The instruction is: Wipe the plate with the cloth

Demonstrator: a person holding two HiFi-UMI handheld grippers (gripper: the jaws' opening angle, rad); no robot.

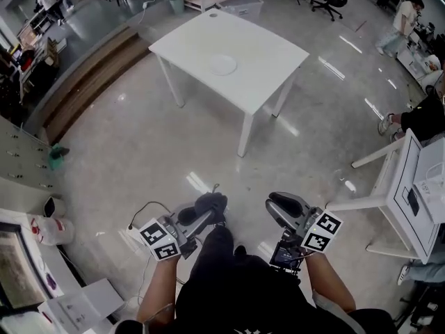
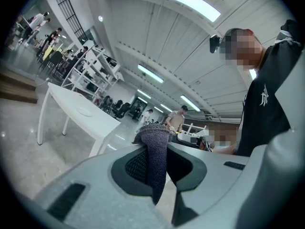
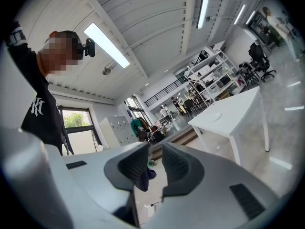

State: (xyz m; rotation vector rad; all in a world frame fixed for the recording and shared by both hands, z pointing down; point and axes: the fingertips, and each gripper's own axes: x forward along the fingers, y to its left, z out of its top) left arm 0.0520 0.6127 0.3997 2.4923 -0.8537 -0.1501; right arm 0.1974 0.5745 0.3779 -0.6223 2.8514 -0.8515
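A white plate (image 1: 223,65) lies on the white table (image 1: 261,75) across the floor, far ahead of both grippers. My left gripper (image 1: 211,209) is held low by the person's body, shut on a dark knitted cloth (image 1: 211,203). In the left gripper view the cloth (image 2: 156,161) hangs pinched between the jaws, with the plate (image 2: 85,110) small in the distance. My right gripper (image 1: 276,204) is alongside, level, its jaws apart and empty. In the right gripper view the gap between the pads (image 3: 175,163) shows the cloth (image 3: 143,178) beyond, and the plate (image 3: 213,116) on the table (image 3: 238,109).
Shiny grey floor lies between me and the table. A white cart (image 1: 407,197) stands close at the right, with a seated person (image 1: 424,117) beyond it. A wooden step (image 1: 90,75) runs along the left; lockers (image 1: 21,158) and a bin (image 1: 241,5) are nearby.
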